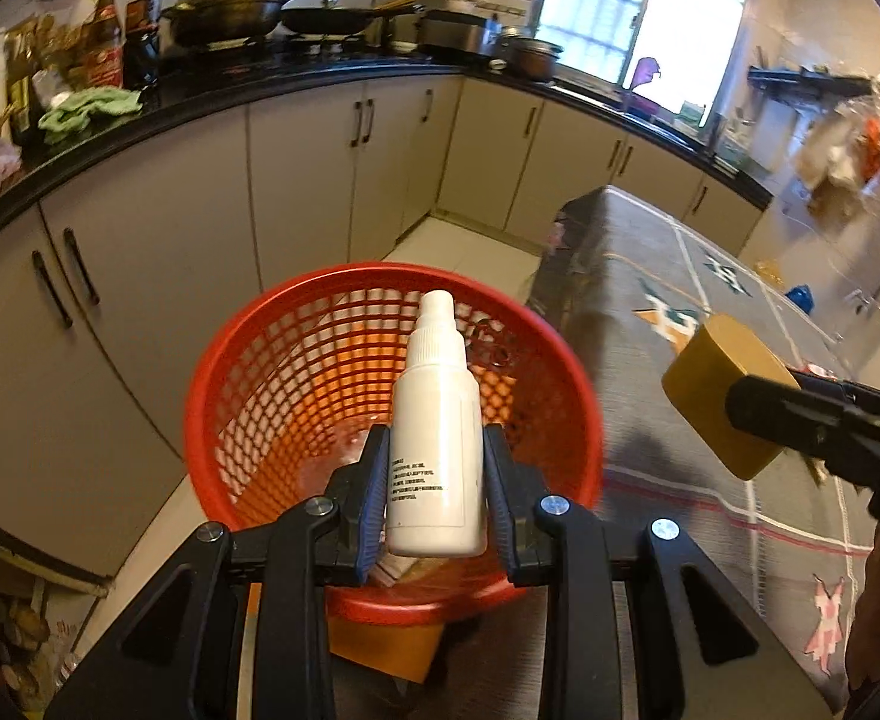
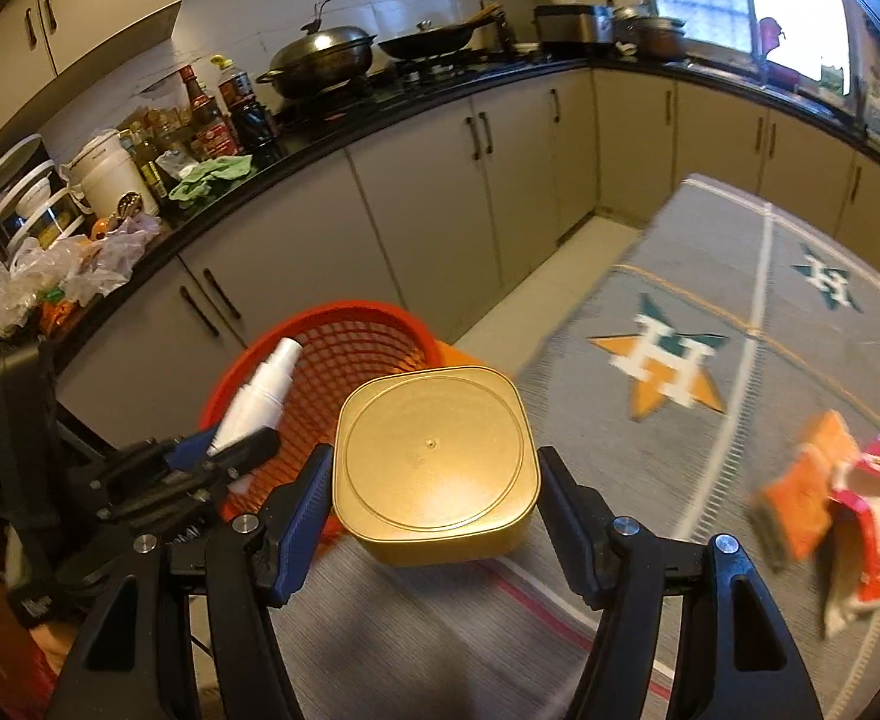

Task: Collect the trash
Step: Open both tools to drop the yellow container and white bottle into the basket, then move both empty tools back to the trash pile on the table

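My left gripper (image 1: 437,480) is shut on a white spray bottle (image 1: 437,438) and holds it right over the red mesh basket (image 1: 248,372). The bottle points forward, cap away from me. My right gripper (image 2: 434,474) is shut on a gold square container (image 2: 434,450) and holds it above the grey cloth, just right of the basket (image 2: 350,330). The left gripper with the white bottle (image 2: 260,396) also shows in the right wrist view, over the basket's left rim. The gold container (image 1: 721,390) shows at the right in the left wrist view.
Crumpled orange and red snack wrappers (image 2: 835,516) lie on the grey cloth-covered table (image 2: 739,300). Some trash lies at the basket's bottom. Kitchen cabinets (image 1: 296,180) and a cluttered black counter (image 1: 260,96) run behind.
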Demonstrator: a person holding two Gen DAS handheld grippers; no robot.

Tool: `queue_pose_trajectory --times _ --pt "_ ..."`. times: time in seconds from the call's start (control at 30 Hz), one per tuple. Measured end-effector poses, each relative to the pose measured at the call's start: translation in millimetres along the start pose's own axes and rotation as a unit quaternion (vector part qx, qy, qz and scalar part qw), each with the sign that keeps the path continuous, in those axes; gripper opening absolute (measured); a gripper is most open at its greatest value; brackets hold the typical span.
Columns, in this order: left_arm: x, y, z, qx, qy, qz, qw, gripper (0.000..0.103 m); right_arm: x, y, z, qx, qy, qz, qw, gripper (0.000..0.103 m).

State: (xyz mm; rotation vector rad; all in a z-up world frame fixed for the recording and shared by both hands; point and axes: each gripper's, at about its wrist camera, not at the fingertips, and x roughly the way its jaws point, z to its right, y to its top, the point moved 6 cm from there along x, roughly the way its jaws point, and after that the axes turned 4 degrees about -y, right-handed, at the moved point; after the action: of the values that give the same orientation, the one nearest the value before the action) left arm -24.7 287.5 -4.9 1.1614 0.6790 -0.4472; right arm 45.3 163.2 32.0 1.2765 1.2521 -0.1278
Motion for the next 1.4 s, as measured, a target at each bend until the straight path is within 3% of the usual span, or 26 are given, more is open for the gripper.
queue_pose_trajectory --times 0.3,0.57,0.6,0.63,0.7,1.07,1.4 --pt "17 2 -19 -0.011 0.007 -0.013 0.9998 0.029 47 20 -34 0.006 0.036 -0.025 0.999 0.071" --pt "23 4 -29 -0.016 0.009 -0.016 0.9997 0.029 72 27 -43 0.007 0.038 -0.036 0.999 0.072" --pt "23 4 -28 -0.015 0.007 -0.016 0.9997 0.031 73 28 -42 0.007 0.042 -0.038 0.998 0.072" --pt "22 5 -28 -0.016 0.005 -0.014 0.9998 0.039 73 28 -42 0.009 0.047 -0.037 0.998 0.072" --pt "21 6 -29 -0.019 0.006 -0.010 0.9997 0.048 70 29 -40 0.013 0.049 -0.035 0.998 0.072" --pt "6 6 -8 -0.007 0.001 -0.002 1.0000 0.048 38 21 -25 0.021 0.040 -0.013 0.999 0.072" --pt "-4 -1 52 0.039 -0.018 -0.001 0.9991 0.048 -14 -7 18 0.035 -0.002 0.016 0.999 0.072"
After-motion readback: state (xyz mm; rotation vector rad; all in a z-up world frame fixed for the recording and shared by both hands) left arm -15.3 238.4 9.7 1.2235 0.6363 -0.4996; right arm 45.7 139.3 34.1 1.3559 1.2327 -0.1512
